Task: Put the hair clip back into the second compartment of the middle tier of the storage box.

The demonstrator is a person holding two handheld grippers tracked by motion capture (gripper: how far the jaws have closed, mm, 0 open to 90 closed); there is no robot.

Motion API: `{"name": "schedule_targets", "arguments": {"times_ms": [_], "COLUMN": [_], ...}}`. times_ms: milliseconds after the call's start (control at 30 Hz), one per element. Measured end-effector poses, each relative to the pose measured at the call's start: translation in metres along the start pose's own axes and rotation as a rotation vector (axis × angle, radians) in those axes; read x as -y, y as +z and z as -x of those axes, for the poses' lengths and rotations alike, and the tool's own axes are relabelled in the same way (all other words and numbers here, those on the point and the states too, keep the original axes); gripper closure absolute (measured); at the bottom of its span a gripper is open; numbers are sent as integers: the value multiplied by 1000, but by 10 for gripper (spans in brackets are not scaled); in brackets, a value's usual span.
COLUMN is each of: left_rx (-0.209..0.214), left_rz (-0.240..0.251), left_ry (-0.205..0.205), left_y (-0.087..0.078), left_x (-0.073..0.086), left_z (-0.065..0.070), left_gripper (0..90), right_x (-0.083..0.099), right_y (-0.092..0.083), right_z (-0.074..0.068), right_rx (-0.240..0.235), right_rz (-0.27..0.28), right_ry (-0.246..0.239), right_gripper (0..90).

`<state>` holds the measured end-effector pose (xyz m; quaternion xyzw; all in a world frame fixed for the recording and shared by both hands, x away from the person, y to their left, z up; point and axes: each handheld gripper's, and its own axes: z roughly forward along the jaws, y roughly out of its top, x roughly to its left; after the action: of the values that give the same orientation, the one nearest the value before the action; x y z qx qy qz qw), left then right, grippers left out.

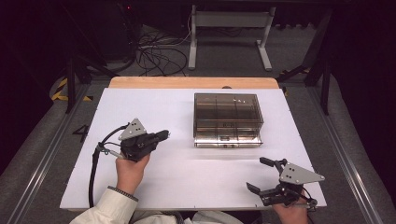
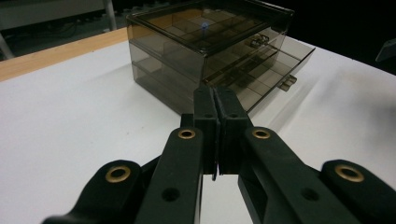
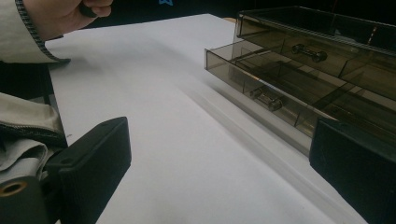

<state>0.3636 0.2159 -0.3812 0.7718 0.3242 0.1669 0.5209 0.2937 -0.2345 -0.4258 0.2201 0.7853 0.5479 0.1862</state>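
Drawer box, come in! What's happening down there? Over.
Left tool shut, empty. Right tool open, empty. Drawer box mid-table, bottom drawer slid partly out. Nothing in the way.

Black two-jaw grippers, cream sleeves

Left gripper (image 1: 161,136) and right gripper (image 1: 260,174): grey triangular plates, brass rivets, black cables; ribbed cuff (image 1: 122,192) at 7 o'clock.
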Motion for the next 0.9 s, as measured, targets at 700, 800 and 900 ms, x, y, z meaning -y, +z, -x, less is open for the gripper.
{"name": "schedule_targets", "arguments": {"times_ms": [700,800,900], "left_rx": [40,52,63], "left_rz": [-18,-23,-31], "left_ry": [55,65,77], "left_y": [14,19,23], "left_x": [-23,-28,-33], "left_z": [15,19,22], "left_gripper": [886,886,885], "right_x": [0,0,0], "right_y": [0,0,-1], "right_z": [0,0,0], "right_rx": [-3,-3,-3], "right_rz": [4,6,7], "right_ry": [5,4,5], "right_gripper": [62,62,62]}}
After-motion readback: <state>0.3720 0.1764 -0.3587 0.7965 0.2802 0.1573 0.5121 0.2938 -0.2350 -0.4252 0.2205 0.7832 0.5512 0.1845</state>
